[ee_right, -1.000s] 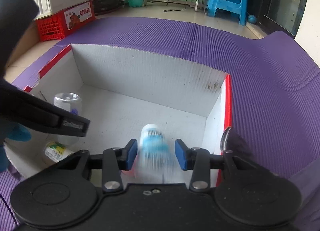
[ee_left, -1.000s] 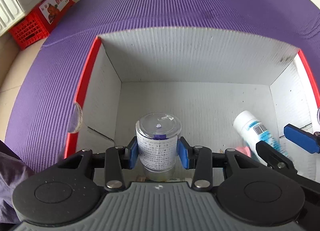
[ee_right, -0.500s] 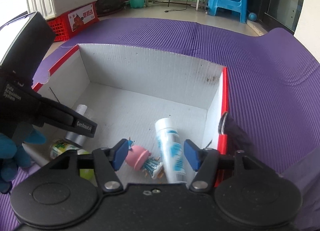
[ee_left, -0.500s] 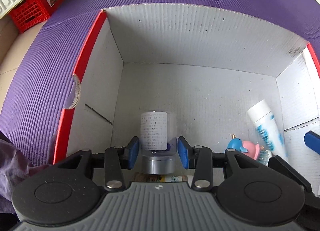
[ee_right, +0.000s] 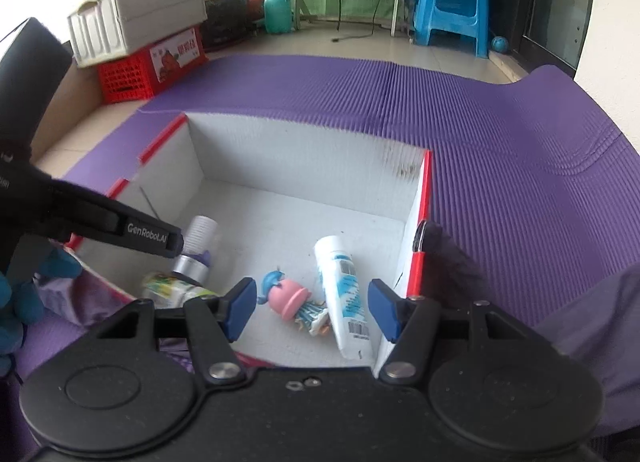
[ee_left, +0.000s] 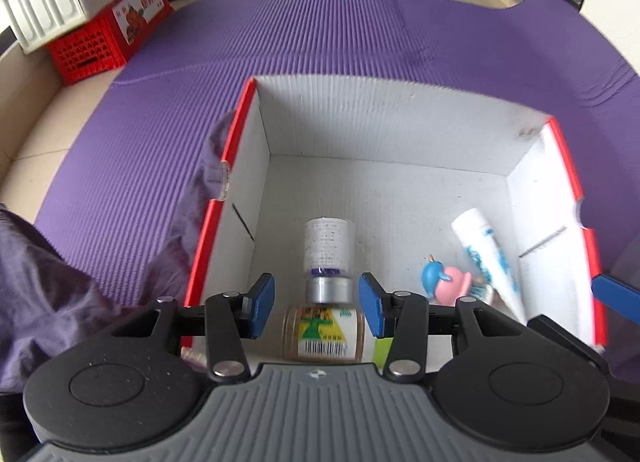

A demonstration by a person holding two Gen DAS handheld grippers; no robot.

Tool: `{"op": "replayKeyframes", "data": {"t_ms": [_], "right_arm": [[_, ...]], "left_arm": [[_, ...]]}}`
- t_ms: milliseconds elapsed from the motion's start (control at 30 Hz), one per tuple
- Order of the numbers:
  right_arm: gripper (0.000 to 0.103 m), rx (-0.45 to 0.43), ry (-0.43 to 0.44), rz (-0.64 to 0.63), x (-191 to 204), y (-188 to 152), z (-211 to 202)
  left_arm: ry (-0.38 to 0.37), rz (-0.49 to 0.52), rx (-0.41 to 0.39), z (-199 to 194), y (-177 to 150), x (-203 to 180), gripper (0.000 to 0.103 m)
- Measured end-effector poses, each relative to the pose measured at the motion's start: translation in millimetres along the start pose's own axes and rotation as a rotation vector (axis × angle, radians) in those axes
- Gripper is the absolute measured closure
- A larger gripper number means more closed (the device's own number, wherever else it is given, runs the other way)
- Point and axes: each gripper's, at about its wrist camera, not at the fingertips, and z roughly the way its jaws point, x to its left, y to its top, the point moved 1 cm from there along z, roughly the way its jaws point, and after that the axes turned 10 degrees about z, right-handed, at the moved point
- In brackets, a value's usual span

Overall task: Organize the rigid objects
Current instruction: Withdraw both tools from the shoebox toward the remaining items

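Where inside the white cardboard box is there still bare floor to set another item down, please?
The far half of the white cardboard box, below its back wall, is bare. The near part is crowded: clear silver-capped jar and green-labelled jar near left, pink and blue toy and white tube near right.

Corrugated cardboard box (ee_left: pixel 384 122) — ribbed foam mat (ee_left: pixel 280 34)

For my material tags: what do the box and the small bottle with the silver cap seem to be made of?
Box: corrugated cardboard, matte white inside with red edges; fluting lines show on the walls. Bottle: probably clear plastic, since the printed body looks translucent; its cap has a brushed metallic sheen, metal or metallised plastic.
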Motion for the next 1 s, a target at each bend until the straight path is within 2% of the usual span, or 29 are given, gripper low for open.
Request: {"op": "replayKeyframes", "data": {"t_ms": [367,400,467,567,833,1000], "right_arm": [[0.038,-0.056,0.035,0.006,9.1,-9.5,-63.8],[0.038,-0.057,0.041,0.009,9.3,-11.0,-68.6],[0.038,-0.065,0.049,0.013,10.5,-14.3,-79.9],[0.029,-0.080,0.063,0.017,10.6,-18.1,-95.3],[0.020,-0.112,0.102,0.025,9.6,-33.6,-132.2],[0.009,-0.136,0.115,0.027,10.2,-43.2,-150.1]], "left_arm": [[-0.004,-0.001,-0.091,-73.3,-31.3,1.2,0.057],[-0.006,-0.002,-0.098,-80.6,-34.8,0.3,0.056],[-0.008,-0.004,-0.114,-92.6,-40.5,-0.2,0.042],[-0.002,0.008,-0.150,-112.6,-51.0,-4.4,0.039],[-0.017,0.015,-0.185,-146.4,-76.6,-9.7,0.039],[-0.033,0.001,-0.199,-162.4,-91.3,-8.4,0.039]]}}
